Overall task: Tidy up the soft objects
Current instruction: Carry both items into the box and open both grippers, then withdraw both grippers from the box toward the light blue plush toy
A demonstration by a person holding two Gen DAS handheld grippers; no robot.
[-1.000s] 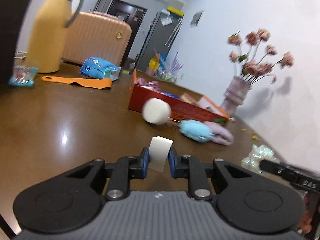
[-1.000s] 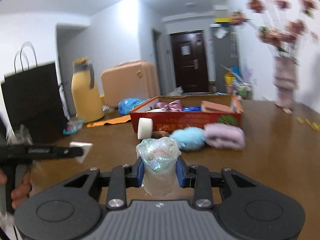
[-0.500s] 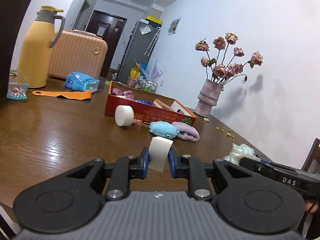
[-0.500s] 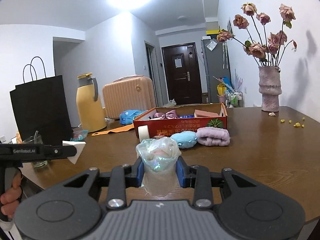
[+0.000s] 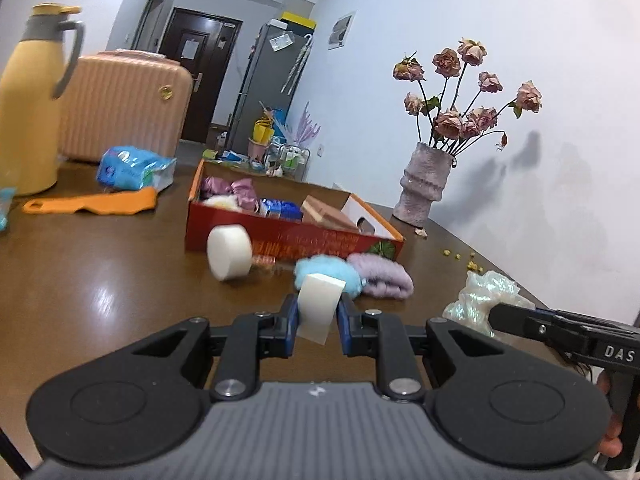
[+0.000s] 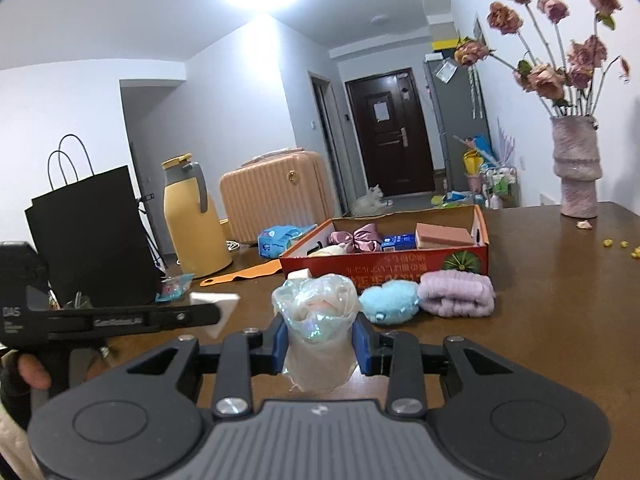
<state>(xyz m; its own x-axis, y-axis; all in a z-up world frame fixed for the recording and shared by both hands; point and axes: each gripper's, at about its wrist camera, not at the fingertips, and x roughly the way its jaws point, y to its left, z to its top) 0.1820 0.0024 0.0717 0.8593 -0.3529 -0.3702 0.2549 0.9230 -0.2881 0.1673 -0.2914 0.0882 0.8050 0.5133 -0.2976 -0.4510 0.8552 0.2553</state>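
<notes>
Left tongs (image 5: 317,318) clamp a white foam wedge (image 5: 318,306), held clear above the brown bench (image 5: 100,280). Ahead, a white foam cylinder (image 5: 229,252) leans against the red cardboard box (image 5: 288,236), with a blue plush (image 5: 328,274) and a lilac knit roll (image 5: 382,278) side by side just in front of the box. At right, the right tongs (image 5: 496,316) grip an iridescent wrapped bundle (image 5: 486,294). A vase of dried roses (image 5: 424,188) stands beyond.
</notes>
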